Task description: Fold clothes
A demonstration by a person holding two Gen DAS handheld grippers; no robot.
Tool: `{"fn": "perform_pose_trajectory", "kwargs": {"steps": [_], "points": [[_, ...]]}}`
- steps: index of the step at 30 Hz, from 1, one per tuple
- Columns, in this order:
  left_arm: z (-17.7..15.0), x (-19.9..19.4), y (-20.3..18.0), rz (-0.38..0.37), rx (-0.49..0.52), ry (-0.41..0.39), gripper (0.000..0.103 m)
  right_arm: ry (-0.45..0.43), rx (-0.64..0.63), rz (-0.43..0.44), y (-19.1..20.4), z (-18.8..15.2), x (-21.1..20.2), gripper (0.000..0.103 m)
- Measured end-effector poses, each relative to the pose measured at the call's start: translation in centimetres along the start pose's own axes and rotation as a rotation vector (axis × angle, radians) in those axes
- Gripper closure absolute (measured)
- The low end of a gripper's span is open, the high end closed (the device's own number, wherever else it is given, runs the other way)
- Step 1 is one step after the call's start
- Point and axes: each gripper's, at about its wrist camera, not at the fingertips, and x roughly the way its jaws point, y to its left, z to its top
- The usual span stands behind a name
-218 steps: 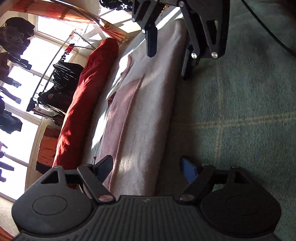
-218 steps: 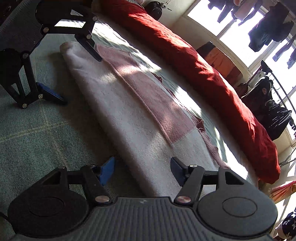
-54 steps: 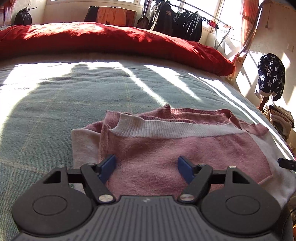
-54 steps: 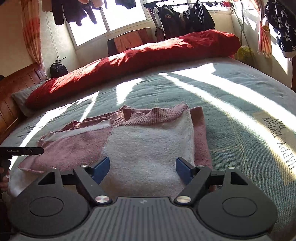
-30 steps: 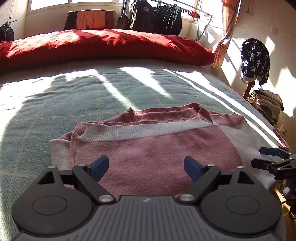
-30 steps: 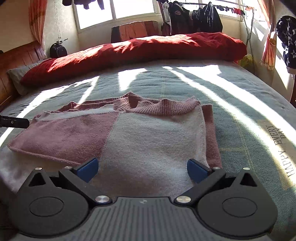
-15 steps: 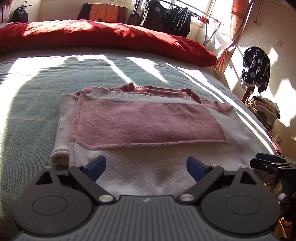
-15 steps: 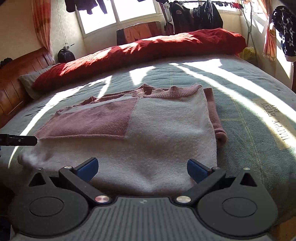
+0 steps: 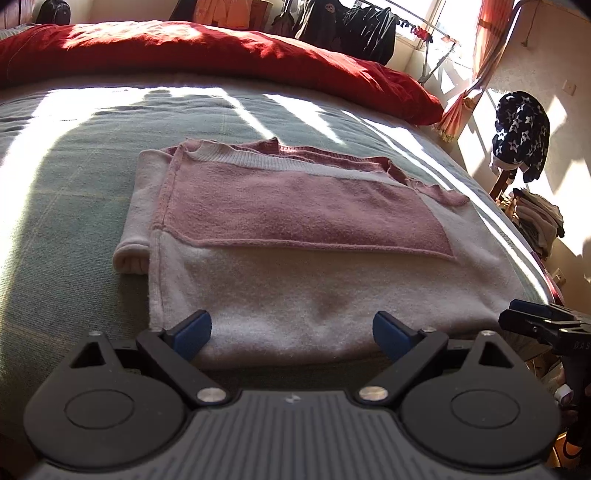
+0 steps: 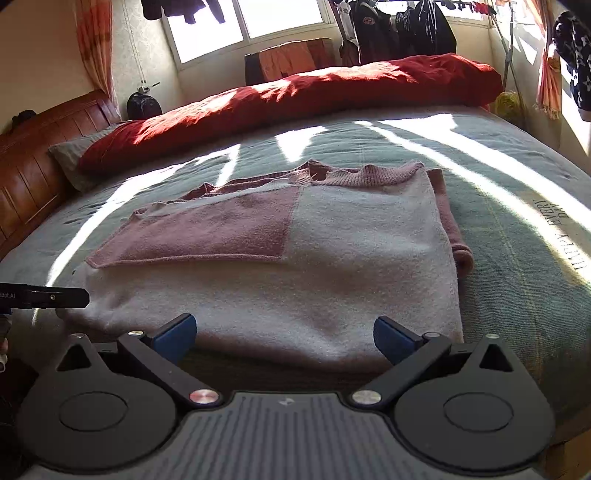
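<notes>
A pink and cream knit sweater (image 9: 295, 236) lies folded flat on the green bedspread (image 9: 66, 206), sleeves tucked in at both sides. My left gripper (image 9: 291, 334) is open and empty, hovering just short of the sweater's near hem. My right gripper (image 10: 284, 334) is open and empty at the same hem, farther right; the sweater (image 10: 295, 258) fills that view. The right gripper's tip shows at the right edge of the left wrist view (image 9: 535, 319). The left gripper's tip shows at the left edge of the right wrist view (image 10: 55, 295).
A red duvet (image 10: 295, 96) is rolled along the far side of the bed. A wooden headboard (image 10: 33, 155) stands at the left. Dark clothes (image 10: 399, 29) hang on a rack by the windows. Folded clothes (image 9: 539, 218) are stacked on the floor beyond the bed's right edge.
Both grippers have drawn back toward the near edge of the bed, so more of the sweater's cream lower half shows. The sweater itself lies still.
</notes>
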Motion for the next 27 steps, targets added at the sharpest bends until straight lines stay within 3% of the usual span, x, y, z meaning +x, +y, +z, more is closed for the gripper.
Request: {"fn": "perform_pose_trajectory", "kwargs": {"steps": [8, 10, 16, 27], "points": [[0.9, -1.5, 1.1, -0.006, -0.024, -0.064, 0.009, 0.024, 0.019, -0.015, -0.1, -0.5, 0.1, 0.0], [0.9, -0.9, 2.0, 0.007, -0.048, -0.037, 0.009, 0.024, 0.023, -0.016, -0.1, -0.5, 0.1, 0.0], [0.7, -1.6, 2.0, -0.008, -0.059, -0.056, 0.009, 0.033, -0.005, -0.021, 0.5, -0.2, 0.2, 0.0], [-0.1, -1.3, 2.6, -0.028, -0.085, -0.036, 0.009, 0.009, -0.117, 0.12, 4.9, 1.3, 0.9, 0.0]]}}
